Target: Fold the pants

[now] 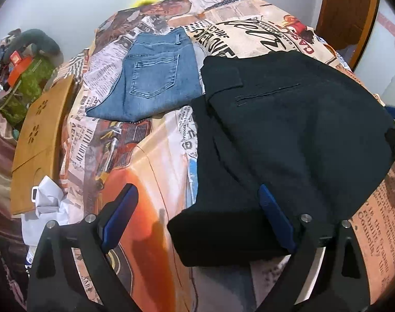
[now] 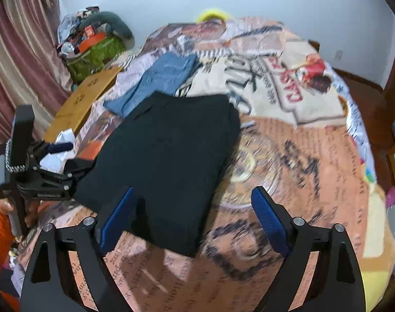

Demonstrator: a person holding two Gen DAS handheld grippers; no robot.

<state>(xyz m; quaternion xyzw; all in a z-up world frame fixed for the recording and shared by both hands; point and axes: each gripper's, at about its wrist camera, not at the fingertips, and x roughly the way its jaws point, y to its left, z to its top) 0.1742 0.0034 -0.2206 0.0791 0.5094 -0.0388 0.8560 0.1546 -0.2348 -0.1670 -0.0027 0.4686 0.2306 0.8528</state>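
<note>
Black pants (image 1: 288, 135) lie folded on the printed bedspread, back pocket up; they also show in the right wrist view (image 2: 168, 150). Folded blue jeans (image 1: 153, 78) lie behind them to the left, also in the right wrist view (image 2: 161, 80). My left gripper (image 1: 197, 218) is open, low at the near left corner of the black pants, with the right fingertip (image 1: 270, 202) over the cloth. In the right wrist view the left gripper (image 2: 64, 161) sits at the pants' left edge. My right gripper (image 2: 194, 221) is open and empty, above the near edge of the black pants.
A wooden board (image 1: 41, 140) and crumpled white cloth (image 1: 49, 195) lie at the bed's left edge. A green basket of clutter (image 2: 96, 54) stands by the curtain (image 2: 20, 59). A wooden headboard (image 1: 345, 10) is at the far right. The bedspread (image 2: 301, 156) stretches right.
</note>
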